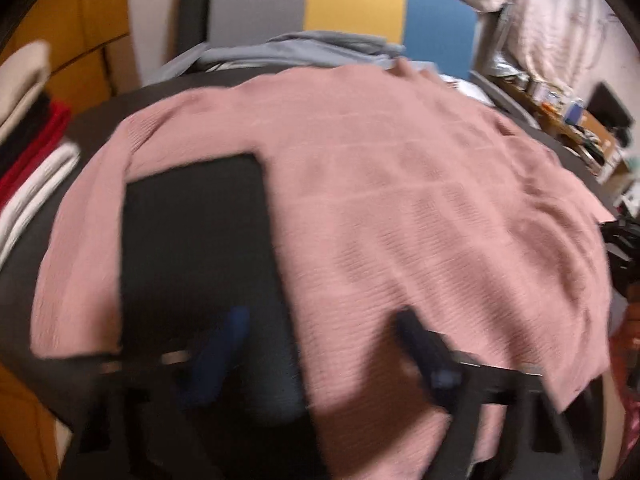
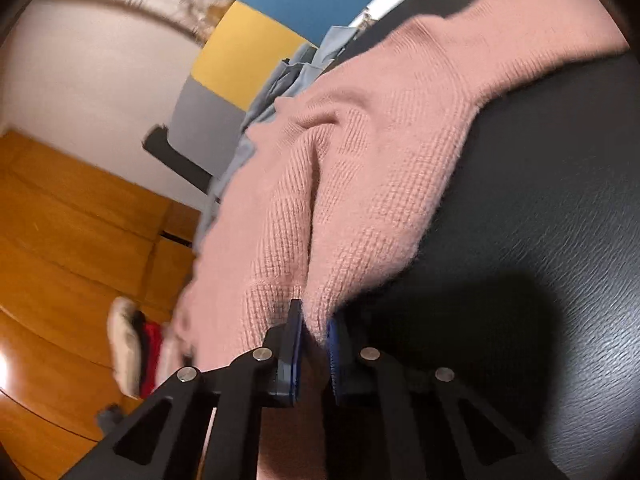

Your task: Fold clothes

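Note:
A pink knit sweater (image 1: 400, 200) lies spread across a dark table (image 1: 192, 220), with one sleeve bent down the left side. My left gripper (image 1: 320, 340) hovers low over the sweater's near edge. Its left finger (image 1: 224, 340) is over bare table and its right finger (image 1: 420, 344) is over the knit. The jaws stand apart and the picture is blurred. In the right wrist view, my right gripper (image 2: 314, 332) is shut on a raised fold of the pink sweater (image 2: 360, 160), pinched between its blue pads (image 2: 296, 344) above the table (image 2: 540, 240).
Folded clothes in cream, black, red and white (image 1: 28, 140) are stacked at the table's left edge. A blue-grey garment (image 1: 320, 46) lies behind the sweater, before a grey, yellow and blue panel (image 1: 352, 0). Cluttered shelves (image 1: 580, 120) stand at the right. The floor is wooden (image 2: 60, 240).

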{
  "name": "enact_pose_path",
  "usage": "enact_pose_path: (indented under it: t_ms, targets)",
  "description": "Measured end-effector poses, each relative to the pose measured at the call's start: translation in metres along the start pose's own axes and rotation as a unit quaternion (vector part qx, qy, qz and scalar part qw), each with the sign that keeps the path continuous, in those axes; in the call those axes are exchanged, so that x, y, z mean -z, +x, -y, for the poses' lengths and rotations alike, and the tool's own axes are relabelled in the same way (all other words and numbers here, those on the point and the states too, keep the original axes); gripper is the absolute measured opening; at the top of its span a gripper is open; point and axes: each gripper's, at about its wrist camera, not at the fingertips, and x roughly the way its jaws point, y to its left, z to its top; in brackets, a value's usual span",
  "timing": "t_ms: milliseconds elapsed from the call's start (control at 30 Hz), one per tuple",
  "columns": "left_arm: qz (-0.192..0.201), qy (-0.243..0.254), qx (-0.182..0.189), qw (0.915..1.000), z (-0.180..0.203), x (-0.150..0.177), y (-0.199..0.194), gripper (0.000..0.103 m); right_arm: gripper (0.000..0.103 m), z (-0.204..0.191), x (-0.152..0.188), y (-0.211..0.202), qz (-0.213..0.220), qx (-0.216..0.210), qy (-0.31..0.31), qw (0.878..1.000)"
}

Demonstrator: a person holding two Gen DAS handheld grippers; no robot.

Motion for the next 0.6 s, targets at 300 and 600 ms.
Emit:
enact_pose_path:
  t_ms: [300,600]
  targets:
    - [-0.002,0.005,-0.007,1.0000,-0.008,-0.024,-0.010,0.011,0.008,0.018,-0.012,-0.060,0.051,-0.074,0.087,0.992]
    - [-0.004,0.016,-0.065,0.9977,-0.027,-0.029,0.009,0.011,0.013,0.030,-0.041,-0.103,0.123,-0.002,0.070,0.990]
